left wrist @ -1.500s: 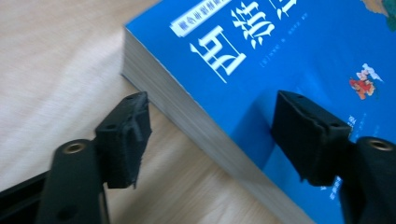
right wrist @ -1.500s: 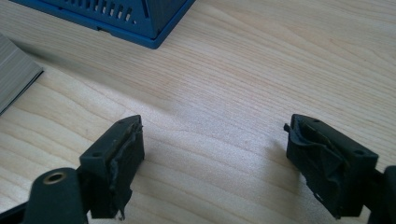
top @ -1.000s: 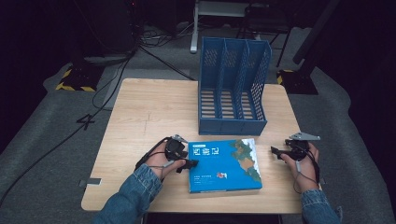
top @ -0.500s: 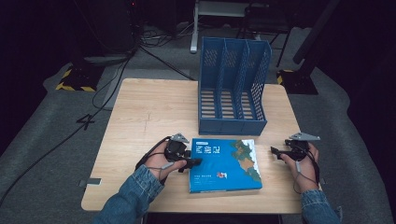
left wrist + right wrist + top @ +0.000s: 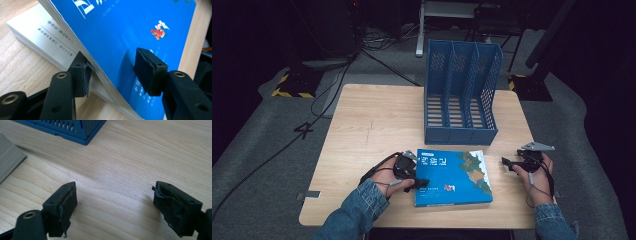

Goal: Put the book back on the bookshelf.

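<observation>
The blue book's [image 5: 130, 42] front cover is caught between the left gripper's [image 5: 113, 72] half-open jaws, one pad tucked underneath, probably so it can be peeled up. The right gripper [image 5: 113, 205] is held wide open, empty, just right of the book.

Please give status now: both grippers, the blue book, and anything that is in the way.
Left gripper open, jaws astride the lifted cover of the blue book. Right gripper open over bare table. Blue file rack stands just behind the book.
</observation>
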A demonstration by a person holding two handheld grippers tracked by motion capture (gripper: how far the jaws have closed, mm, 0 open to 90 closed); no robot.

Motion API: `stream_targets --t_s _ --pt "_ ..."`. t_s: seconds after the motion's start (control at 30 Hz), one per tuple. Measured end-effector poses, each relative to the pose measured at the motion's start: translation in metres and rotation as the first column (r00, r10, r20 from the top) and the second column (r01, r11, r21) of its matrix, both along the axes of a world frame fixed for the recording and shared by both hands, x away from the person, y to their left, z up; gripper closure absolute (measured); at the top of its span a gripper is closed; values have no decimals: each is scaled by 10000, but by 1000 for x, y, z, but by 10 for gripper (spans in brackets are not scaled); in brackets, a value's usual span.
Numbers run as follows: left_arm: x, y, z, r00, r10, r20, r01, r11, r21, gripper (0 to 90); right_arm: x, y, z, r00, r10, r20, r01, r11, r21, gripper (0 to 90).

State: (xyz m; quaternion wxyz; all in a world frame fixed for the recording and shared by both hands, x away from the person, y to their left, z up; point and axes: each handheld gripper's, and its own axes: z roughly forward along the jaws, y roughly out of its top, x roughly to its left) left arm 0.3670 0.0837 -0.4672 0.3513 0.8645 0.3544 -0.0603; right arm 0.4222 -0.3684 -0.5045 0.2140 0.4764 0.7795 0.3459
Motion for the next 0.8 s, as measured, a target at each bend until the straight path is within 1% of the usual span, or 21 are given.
stream_targets --t_s 0.1,0.17,0.23,0.27,0.3,0.33,0.4,0.43,0.5,0.53,0.57,0.6,0.63,0.67,0.7,0.73,0.77,0.8 --pt "2 4 -2 9998 -26 -214 18 9993 -372 480 0 0 0 10000 0 -8 0 10000 6 194" --pt "2 5 -3 9996 -8 -294 -7 9988 -490 481 0 0 0 10000 2 -9 -2 10000 2 193" --pt "1 4 -3 9994 136 -306 -150 9988 -477 479 0 0 0 10000 -92 -11 92 10000 -37 172" --pt "0 3 -3 9997 129 -209 -138 9991 -398 470 1 0 0 9997 -225 -47 225 9997 -67 136" --pt "-1 1 -2 9999 98 -132 -102 9995 -297 450 2 0 0 9990 -430 -104 429 9990 -105 122" --pt "-3 -1 -2 10000 16 30 -15 9999 -110 442 2 0 0 9984 -551 -119 549 9984 -103 122" --pt "-3 -1 -1 9997 -140 195 140 9999 11 447 2 -1 0 9984 -558 -122 557 9984 -107 125" --pt "-2 -1 -1 9996 -158 226 157 9999 47 460 2 -1 0 9983 -569 -90 568 9983 -108 145" --pt "-1 0 -1 10000 28 76 -28 10000 -33 512 -1 -1 0 9979 -651 -27 651 9979 -16 211" --pt "0 0 -1 10000 85 -19 -86 9999 -116 537 -2 -1 0 9983 -585 32 584 9983 37 297" --pt "0 0 -1 9998 76 -164 -80 9997 -239 564 -4 -2 1 9983 -569 122 567 9983 125 416" --pt "0 0 -1 9998 76 -164 -80 9997 -239 601 -7 -2 4 9976 -695 -6 695 9975 108 467" --pt "0 0 0 9996 50 -263 -60 9993 -359 634 -8 0 6 9978 -607 -254 609 9981 85 495" --pt "0 0 2 9998 -35 -208 29 9995 -302 648 -9 0 8 9977 -510 -457 517 9985 152 563" --pt "0 -1 3 9997 -46 -238 39 9996 -292 663 -11 2 11 9964 -370 -760 403 9983 431 584" --pt "0 -1 3 9997 -46 -238 39 9996 -292 683 -12 3 14 9971 -261 -709 312 9968 729 571" --pt "2 0 5 9995 -63 -316 53 9995 -322 683 -12 3 14 9971 -261 -709 312 9968 729 571" --pt "2 0 7 9992 -83 -399 69 9994 -352 703 -14 5 17 9992 15 -391 14 9972 748 546"
